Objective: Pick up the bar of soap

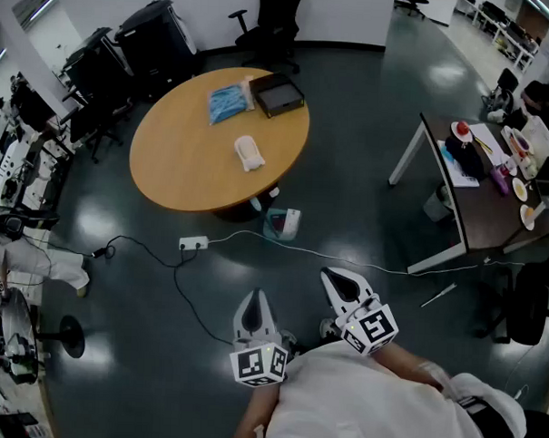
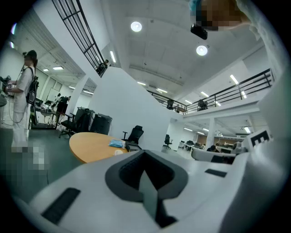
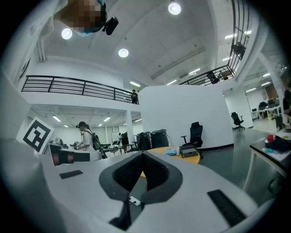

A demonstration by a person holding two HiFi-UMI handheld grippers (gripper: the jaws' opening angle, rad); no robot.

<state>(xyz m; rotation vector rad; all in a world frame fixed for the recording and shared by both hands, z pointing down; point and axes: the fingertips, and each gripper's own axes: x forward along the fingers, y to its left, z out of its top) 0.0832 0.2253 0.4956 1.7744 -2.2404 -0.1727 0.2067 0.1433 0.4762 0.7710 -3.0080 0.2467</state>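
Note:
The bar of soap [image 1: 248, 153] is a pale, rounded block lying near the middle of a round wooden table [image 1: 177, 155]. In the left gripper view the bar of soap [image 2: 117, 152] is only a small white spot on the far table [image 2: 88, 143]. Both grippers are held low, close to the person's body and far from the table. My left gripper [image 1: 256, 296] points toward the table with its jaws together and nothing in them. My right gripper [image 1: 332, 274] is shut and empty too. In the right gripper view the jaws hide the soap.
A blue packet [image 1: 228, 103] and a dark flat box [image 1: 277, 96] lie at the table's far side. A power strip [image 1: 193, 244] with long cables crosses the floor. A small bin [image 1: 283, 223] stands by the table's base. A cluttered desk [image 1: 480, 200] stands at right.

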